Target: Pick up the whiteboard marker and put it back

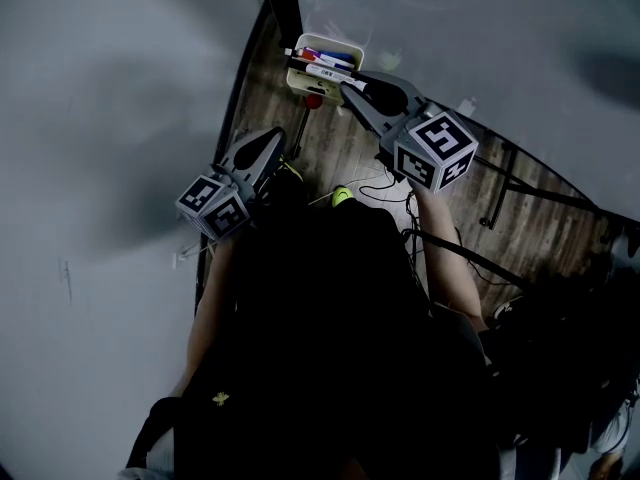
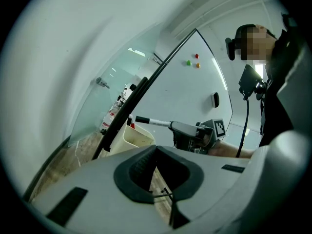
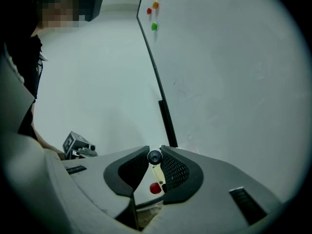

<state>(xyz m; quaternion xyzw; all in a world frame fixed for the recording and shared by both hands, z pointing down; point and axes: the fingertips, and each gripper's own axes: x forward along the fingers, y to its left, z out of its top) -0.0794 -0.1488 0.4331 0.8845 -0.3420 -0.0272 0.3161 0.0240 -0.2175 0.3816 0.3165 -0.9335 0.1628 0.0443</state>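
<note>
Quick look from my end. I've got the right gripper (image 1: 347, 86) (image 3: 155, 151) pinching the whiteboard marker (image 1: 322, 71) (image 3: 154, 157). In the right gripper view I'm staring straight down the marker's butt end, with a ribbed pad pressed on each side of it. The barrel pokes out past the fingertips, white body with a black cap at the far end. From the left gripper view the marker (image 2: 152, 122) sits about level, with the capped end just above the top rim of the cream holder (image 1: 297, 81) (image 2: 138, 139). I can't tell whether it's touching the rim or just clear of it.

The holder sits low on the whiteboard (image 1: 480, 38) (image 3: 229, 82), tight against the board's side edge where the black frame bar (image 2: 127, 115) runs. It already has other markers (image 1: 334, 57) in it; I can make out a blue one and a red one. There's a red round thing (image 1: 314, 100) (image 3: 155, 188) right under the holder, and I can't say what it is.

The left gripper (image 1: 271, 139) (image 2: 156, 148) is off to the side, well apart from the holder. Its jaw tips meet and there's nothing between them, just wooden floor (image 1: 340, 153) showing through the gap behind the tips.

Higher up the whiteboard there's a little cluster of magnets (image 2: 193, 61) (image 3: 153, 14), red, orange and green, plus a dark eraser-looking block (image 2: 216, 100).
</note>
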